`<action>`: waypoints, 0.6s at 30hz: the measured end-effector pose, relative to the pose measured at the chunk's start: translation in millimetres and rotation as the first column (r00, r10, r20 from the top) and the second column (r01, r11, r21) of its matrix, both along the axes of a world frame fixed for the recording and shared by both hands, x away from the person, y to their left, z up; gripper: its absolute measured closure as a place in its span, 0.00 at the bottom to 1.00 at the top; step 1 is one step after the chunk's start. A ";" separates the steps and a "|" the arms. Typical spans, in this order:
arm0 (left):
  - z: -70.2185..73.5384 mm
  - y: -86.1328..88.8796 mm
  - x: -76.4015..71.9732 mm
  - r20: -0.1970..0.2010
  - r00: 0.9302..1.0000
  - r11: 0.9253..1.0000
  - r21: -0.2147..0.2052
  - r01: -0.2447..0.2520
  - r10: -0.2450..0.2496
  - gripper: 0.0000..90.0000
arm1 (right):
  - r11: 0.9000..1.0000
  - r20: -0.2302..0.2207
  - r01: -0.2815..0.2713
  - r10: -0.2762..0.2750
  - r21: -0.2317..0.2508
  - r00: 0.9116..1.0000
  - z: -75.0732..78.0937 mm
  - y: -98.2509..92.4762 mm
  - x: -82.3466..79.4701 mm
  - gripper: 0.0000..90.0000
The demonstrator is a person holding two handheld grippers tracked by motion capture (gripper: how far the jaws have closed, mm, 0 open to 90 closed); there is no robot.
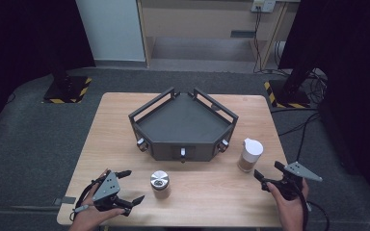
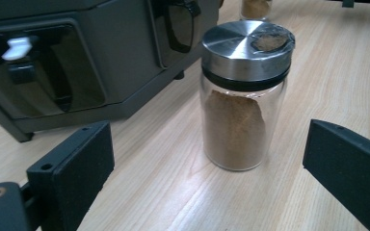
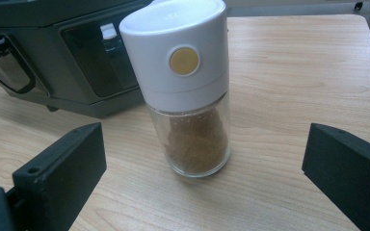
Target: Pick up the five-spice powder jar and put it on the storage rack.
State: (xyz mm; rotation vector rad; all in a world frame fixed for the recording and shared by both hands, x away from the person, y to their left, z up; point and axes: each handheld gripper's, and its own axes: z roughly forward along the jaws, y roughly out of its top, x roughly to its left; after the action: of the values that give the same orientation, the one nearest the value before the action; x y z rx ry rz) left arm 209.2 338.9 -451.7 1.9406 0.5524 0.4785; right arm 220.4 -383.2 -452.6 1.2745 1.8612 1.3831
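Wooden table [image 1: 125,120] carries a dark, angular rack [image 1: 185,126] at the centre of the high view, its front faces set with small knobs turned toward the person, and two spice jars stand just in front of it, apart from the rack and from each other. Lower centre of the frame holds the metal-lidded jar [image 1: 160,185], upright with brown powder inside; the left gripper [image 1: 128,187] sits at lower left with its jaws spread wide toward that jar, touching nothing. In the left gripper view the same jar [image 2: 243,96] stands between and beyond the two black jaws, which suggests the tool has been lined up so the glass body falls into the gap. At lower right the right gripper [image 1: 268,176] is likewise spread, aimed at the white-capped jar [image 1: 249,155] that stands near the rack's right corner; the right gripper view shows this jar [image 3: 188,86] centred between the open jaws, not yet pinched. Both jars being upright and free-standing makes a straight approach to their sides easy, probably for lifting them onto the rack.
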 end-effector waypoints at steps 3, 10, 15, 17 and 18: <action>-0.5 -2.6 1.4 -0.003 1.000 1.000 -0.001 0.008 -0.008 0.03 | 1.000 0.000 0.000 0.000 -0.001 1.000 0.0 0.0 0.0 0.02; -1.4 -7.9 4.5 -0.005 1.000 1.000 -0.001 0.024 -0.024 0.03 | 1.000 -0.001 0.002 -0.002 0.002 1.000 0.0 -0.6 -0.8 0.02; -1.6 -11.2 6.5 -0.004 0.999 0.999 0.000 0.033 -0.033 0.03 | 1.000 0.000 0.003 -0.003 0.002 1.000 -0.1 -0.8 -1.0 0.02; -1.2 -12.6 7.2 -0.003 0.999 0.999 0.000 0.038 -0.038 0.03 | 1.000 -0.001 0.003 -0.003 0.002 1.000 0.0 -0.7 -0.9 0.02; -0.8 -13.6 7.6 -0.003 0.999 0.999 0.000 0.042 -0.042 0.03 | 1.000 -0.001 0.003 -0.003 0.002 1.000 0.0 -0.6 -0.9 0.02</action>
State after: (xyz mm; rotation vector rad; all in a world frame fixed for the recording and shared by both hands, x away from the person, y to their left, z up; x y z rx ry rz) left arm 216.8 325.4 -452.6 1.9495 0.5122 0.4495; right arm 219.4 -383.8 -452.6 1.2782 1.8582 1.3839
